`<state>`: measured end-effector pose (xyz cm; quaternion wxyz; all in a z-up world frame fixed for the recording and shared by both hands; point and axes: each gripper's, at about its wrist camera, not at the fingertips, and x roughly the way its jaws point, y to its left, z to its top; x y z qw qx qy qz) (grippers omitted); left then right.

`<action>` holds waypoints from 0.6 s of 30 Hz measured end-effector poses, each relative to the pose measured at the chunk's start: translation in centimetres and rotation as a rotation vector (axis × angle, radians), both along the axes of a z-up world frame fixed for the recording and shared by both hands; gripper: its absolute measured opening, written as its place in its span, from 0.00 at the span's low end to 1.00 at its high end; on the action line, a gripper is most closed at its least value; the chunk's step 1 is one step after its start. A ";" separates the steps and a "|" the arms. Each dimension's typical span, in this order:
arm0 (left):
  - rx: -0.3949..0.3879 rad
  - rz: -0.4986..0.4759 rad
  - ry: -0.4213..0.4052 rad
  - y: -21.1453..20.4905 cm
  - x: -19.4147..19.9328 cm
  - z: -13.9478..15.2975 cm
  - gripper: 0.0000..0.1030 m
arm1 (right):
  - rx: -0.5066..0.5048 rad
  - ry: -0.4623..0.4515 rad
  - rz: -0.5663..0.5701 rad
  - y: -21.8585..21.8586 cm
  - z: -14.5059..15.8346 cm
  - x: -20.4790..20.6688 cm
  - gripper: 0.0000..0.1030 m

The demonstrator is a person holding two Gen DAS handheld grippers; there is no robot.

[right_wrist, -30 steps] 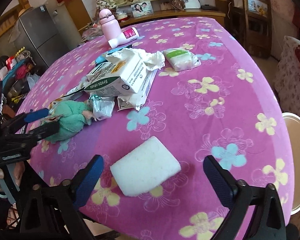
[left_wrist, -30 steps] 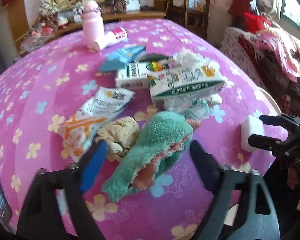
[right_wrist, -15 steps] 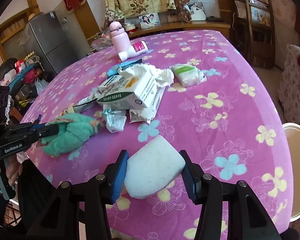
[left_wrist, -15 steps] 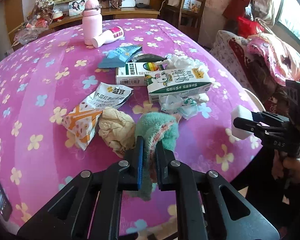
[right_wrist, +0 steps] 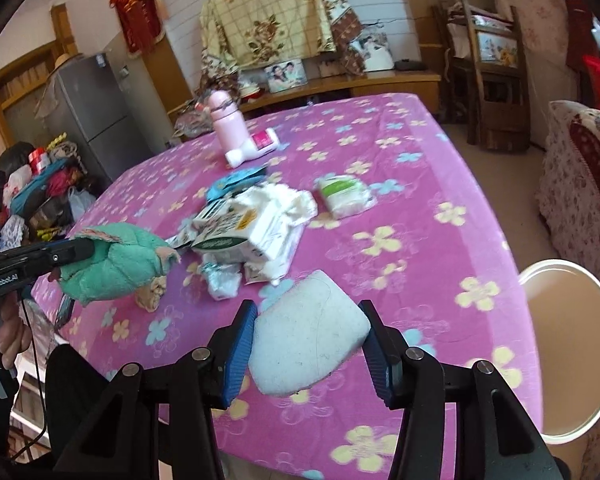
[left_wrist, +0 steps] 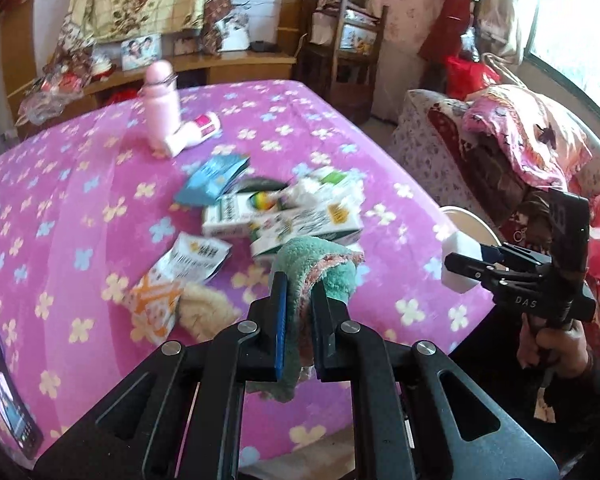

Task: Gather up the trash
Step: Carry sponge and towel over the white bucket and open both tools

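Nearest in the left wrist view, the left claw is clenched tight on the green cloth, which a second ago lay loose on the tabletop between wide-open fingers. The cloth now hangs from the pinch, its lower end drooping under the fingers and its folded top bulging above them, clear of the surface.

In the right wrist view the right claw grips the white sponge by its two sides; a second ago the fingers stood well apart around it while it sat flat on the tabletop. Now the pads press into it and it is raised off the cloth-covered surface.

So both pickups look done at once, and each hand has come up with its load. The step that follows is likely carrying them to a bin; the round white rim below the table edge on the right may be one, though I cannot tell for sure.

Further out, the rest waits untouched on the tabletop: the crumpled tissue and snack wrapper just beyond the left claw, the cartons with wadded paper, then the blue packet. At the far side stand the pink bottle and a tipped tube touching it.
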<state>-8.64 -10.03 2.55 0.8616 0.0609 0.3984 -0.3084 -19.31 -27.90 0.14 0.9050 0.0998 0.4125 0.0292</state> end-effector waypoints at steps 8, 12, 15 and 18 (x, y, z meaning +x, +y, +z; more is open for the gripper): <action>-0.038 -0.108 0.009 -8.2 0.1 0.6 0.08 | -0.025 0.012 -0.131 -5.5 0.5 -1.3 0.48; -0.058 -0.166 0.026 -13.7 0.1 0.1 0.08 | -0.034 0.037 -0.242 -10.1 0.5 -2.3 0.48; -0.058 -0.204 0.058 -17.6 0.2 -0.7 0.08 | -0.035 0.067 -0.320 -13.5 0.1 -3.2 0.48; -0.053 -0.243 0.092 -21.6 -0.1 -1.9 0.08 | -0.036 0.103 -0.399 -17.0 -0.7 -4.3 0.49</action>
